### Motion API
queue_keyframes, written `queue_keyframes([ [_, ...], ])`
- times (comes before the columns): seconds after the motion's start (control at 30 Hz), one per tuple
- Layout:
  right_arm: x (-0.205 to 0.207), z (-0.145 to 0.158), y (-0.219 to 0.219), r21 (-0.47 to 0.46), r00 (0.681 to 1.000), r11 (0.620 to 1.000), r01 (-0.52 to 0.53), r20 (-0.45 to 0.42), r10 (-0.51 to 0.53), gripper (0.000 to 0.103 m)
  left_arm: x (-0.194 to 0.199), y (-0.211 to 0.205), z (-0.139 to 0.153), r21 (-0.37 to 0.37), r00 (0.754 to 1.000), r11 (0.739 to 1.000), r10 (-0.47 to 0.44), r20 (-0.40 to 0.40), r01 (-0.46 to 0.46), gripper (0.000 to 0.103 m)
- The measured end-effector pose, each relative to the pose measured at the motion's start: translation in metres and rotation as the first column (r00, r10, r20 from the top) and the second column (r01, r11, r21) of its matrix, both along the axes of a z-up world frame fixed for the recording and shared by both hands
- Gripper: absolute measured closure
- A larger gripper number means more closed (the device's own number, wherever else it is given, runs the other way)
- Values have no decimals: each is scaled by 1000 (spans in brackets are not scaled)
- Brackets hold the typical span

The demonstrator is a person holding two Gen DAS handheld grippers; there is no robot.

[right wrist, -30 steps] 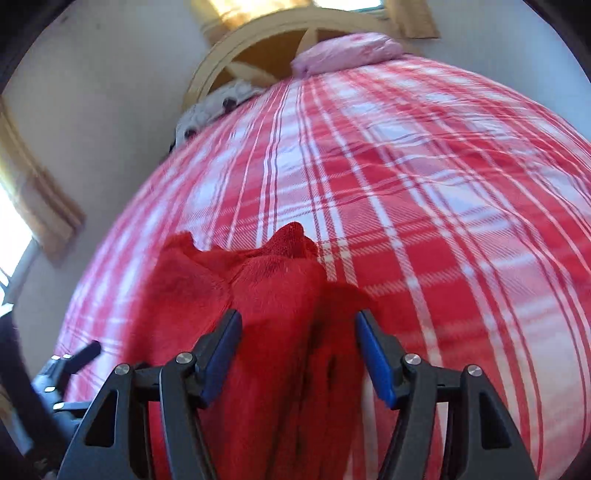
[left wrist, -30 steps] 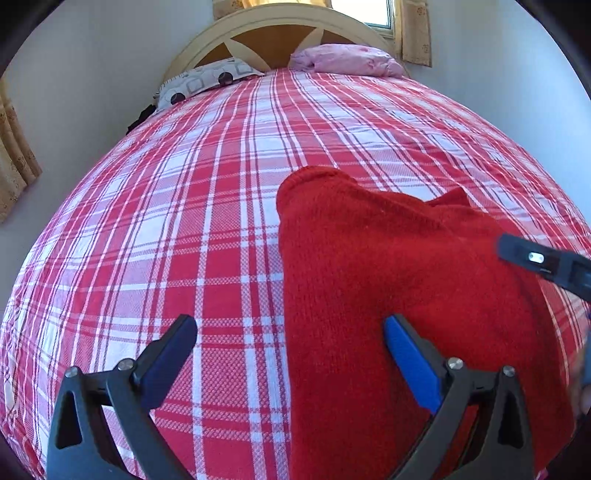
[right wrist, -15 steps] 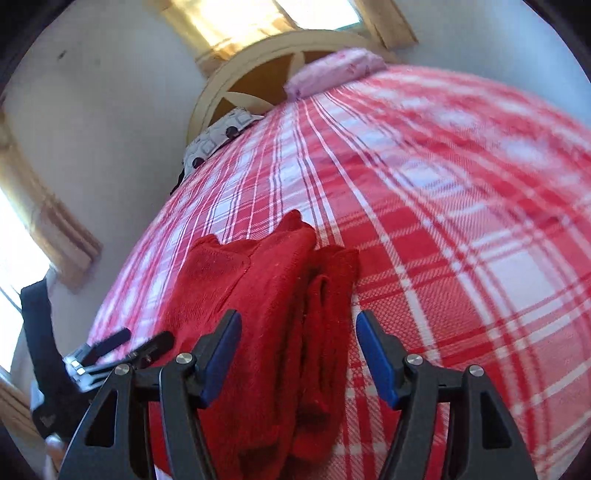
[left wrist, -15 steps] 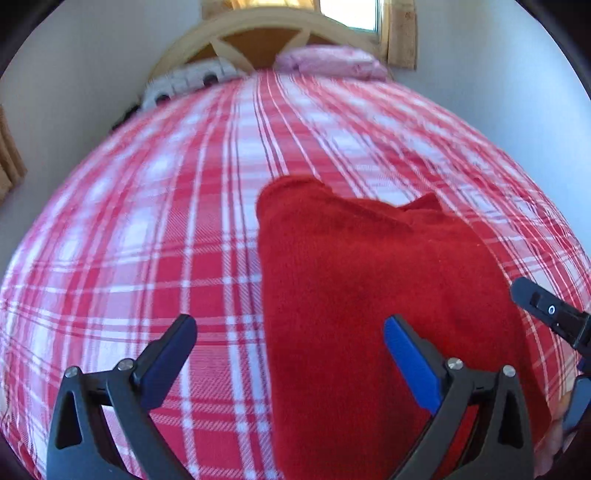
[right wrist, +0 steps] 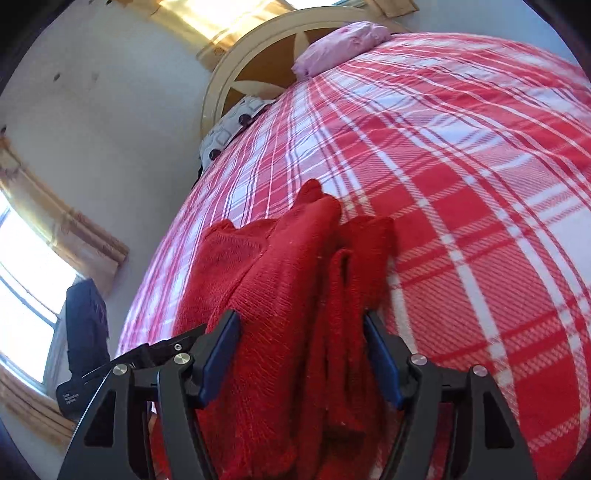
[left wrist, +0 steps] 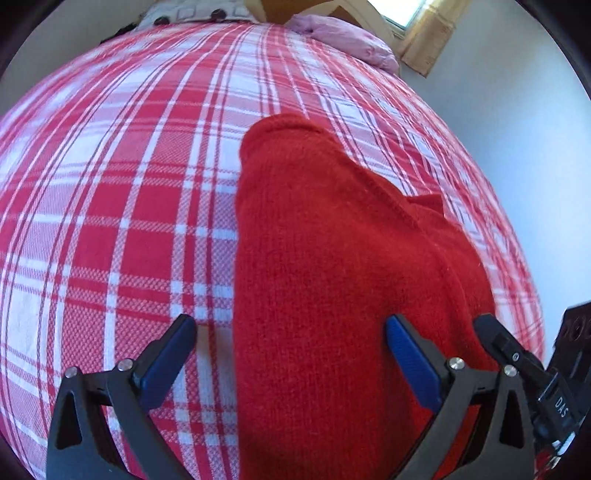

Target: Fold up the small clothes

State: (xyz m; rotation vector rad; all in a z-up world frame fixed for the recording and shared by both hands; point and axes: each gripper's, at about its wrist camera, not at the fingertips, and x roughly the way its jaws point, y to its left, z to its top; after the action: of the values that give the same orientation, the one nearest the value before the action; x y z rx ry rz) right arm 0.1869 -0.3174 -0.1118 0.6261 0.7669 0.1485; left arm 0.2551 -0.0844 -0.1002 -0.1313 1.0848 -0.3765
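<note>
Looking along the left hand-held gripper (left wrist: 290, 345), the left wrist view shows its two blue-padded fingers (left wrist: 168, 354) spread wide apart, released and holding nothing. Beneath them is a bed (left wrist: 122, 192) covered in a red and white plaid sheet. A red knitted sweater (left wrist: 332, 280) lies on the sheet in a long folded strip running away from the camera, with its rounded far end near the middle of the bed. The sweater's left edge passes between the two fingers; the left finger is over bare sheet and the right finger is over the knit. Whether either finger touches the fabric cannot be told. At the lower right, the black tip of the right hand-held gripper (left wrist: 506, 350) shows just beside the sweater. A pink pillow (left wrist: 343, 42) and a grey patterned pillow (left wrist: 192, 13) sit at the head of the bed.

From the right wrist view, the right hand-held gripper (right wrist: 301, 354) is also released, its blue pads (right wrist: 221, 354) set apart on either side of the sweater (right wrist: 280, 295). The sweater fills the gap between them, lying bunched in several lengthwise folds on the plaid bed (right wrist: 480, 192). It is not pinched. At the lower left, part of the left hand-held gripper (right wrist: 155, 350) appears close beside the sweater. A cream and brown rounded headboard (right wrist: 258, 74) stands at the far end, with the pink pillow (right wrist: 343, 40) and the grey patterned pillow (right wrist: 229, 125) against it. A bright window (right wrist: 22, 295) with yellow curtains is on the left wall.
</note>
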Motion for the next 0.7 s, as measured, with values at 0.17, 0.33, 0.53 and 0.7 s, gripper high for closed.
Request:
queue_keyframes([
  [0.17, -1, 0, 13, -130, 1000, 991, -17, 4, 17, 50, 0, -12, 2, 61, 998, 998, -25, 62, 21, 4],
  [0.33, -2, -2, 17, -164, 1000, 986, -7, 20, 11, 56, -10, -27, 9, 108, 984, 990, -101, 145, 86, 32],
  [0.53, 1, -5, 17, -161, 1000, 987, 5, 22, -2, 54, -13, -26, 12, 124, 979, 989, -107, 174, 86, 44],
  [0.7, -2, 2, 29, -244, 999, 970, 14, 34, -5, 59, -19, -30, 18, 159, 974, 985, -99, 204, 67, 63],
])
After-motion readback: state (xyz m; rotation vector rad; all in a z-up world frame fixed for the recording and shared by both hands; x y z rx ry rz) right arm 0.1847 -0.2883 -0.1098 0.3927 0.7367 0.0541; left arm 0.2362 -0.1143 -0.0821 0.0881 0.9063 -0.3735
